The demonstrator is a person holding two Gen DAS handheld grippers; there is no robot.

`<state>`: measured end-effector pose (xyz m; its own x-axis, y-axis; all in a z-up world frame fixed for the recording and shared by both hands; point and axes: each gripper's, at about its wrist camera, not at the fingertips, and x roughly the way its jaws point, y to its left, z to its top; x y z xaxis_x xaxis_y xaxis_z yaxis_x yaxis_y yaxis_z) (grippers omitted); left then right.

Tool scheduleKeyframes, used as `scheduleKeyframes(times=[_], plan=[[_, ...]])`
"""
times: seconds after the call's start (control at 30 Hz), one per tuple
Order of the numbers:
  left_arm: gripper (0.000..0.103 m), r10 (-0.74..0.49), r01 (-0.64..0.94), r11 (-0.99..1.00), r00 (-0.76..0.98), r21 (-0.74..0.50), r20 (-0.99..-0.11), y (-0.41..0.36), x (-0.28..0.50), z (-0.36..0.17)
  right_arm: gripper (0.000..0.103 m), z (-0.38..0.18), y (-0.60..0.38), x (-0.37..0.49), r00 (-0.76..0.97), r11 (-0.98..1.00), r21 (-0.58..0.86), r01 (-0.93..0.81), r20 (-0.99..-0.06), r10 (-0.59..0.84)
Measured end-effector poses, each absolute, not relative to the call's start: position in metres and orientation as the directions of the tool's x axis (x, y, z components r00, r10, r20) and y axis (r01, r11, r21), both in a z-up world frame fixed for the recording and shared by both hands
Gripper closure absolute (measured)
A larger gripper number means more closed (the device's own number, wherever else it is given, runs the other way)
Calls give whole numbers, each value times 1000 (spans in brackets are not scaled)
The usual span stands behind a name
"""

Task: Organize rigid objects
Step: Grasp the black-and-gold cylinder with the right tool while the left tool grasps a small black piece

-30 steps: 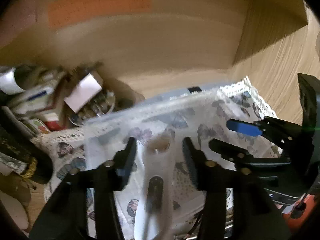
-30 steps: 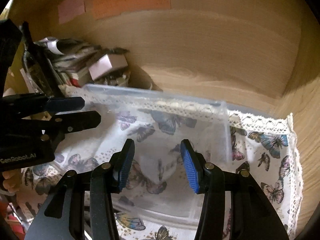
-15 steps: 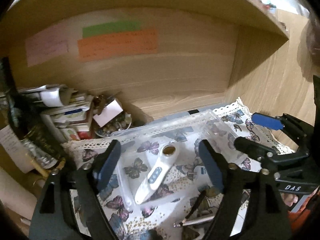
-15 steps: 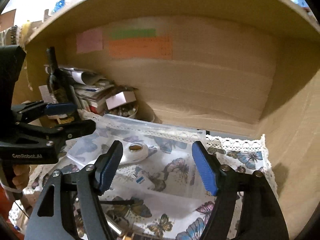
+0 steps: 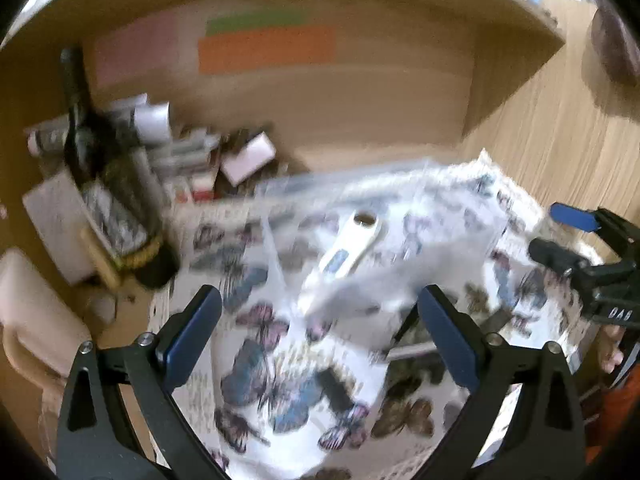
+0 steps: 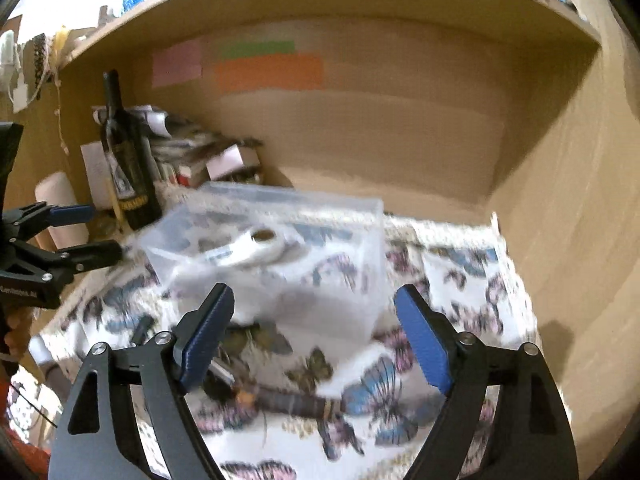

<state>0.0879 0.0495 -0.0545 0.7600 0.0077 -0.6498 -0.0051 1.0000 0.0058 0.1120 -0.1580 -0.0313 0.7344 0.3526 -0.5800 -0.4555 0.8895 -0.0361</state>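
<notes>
Lying flat inside the clear plastic bin [image 6: 280,256], the white handheld device [image 5: 342,254] runs diagonally in the left wrist view: ring-shaped head up toward the shelf's back wall, handle down toward the camera. Bin sits on the butterfly cloth [image 6: 400,392]. Left gripper [image 5: 320,336] spread wide, gripping nothing. Right gripper [image 6: 316,338] also spread wide and empty, hovering short of the bin. Dark bottle [image 6: 128,164] stands upright left of the bin. Both views motion-blurred.
</notes>
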Motion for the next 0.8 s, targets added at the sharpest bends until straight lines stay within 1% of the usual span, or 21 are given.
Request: scheduleKeyframes(times=[0.3, 0.47, 0.53, 0.6, 0.67, 0.8], plan=[[3, 1, -50, 998, 662, -43, -749, 65, 85, -108, 22, -78, -173, 107, 644, 895, -11, -446, -698, 312], [3, -16, -51, 997, 618, -60, -786, 67, 87, -125, 22, -99, -166, 108, 583, 885, 13, -465, -748, 317], [8, -26, -43, 997, 608, -65, -793, 65, 86, -130, 21, -104, -162, 108, 563, 881, 29, -472, -760, 326], [19, -44, -25, 997, 592, -73, -805, 62, 85, -134, 20, -109, -156, 110, 534, 877, 53, -477, -775, 338], [25, -60, -11, 997, 582, -82, -811, 59, 85, -138, 19, -113, -151, 112, 518, 874, 72, -480, -781, 349], [41, -61, 16, 998, 568, -63, -821, 50, 85, -144, 16, -119, -143, 113, 510, 875, 80, -478, -786, 350]])
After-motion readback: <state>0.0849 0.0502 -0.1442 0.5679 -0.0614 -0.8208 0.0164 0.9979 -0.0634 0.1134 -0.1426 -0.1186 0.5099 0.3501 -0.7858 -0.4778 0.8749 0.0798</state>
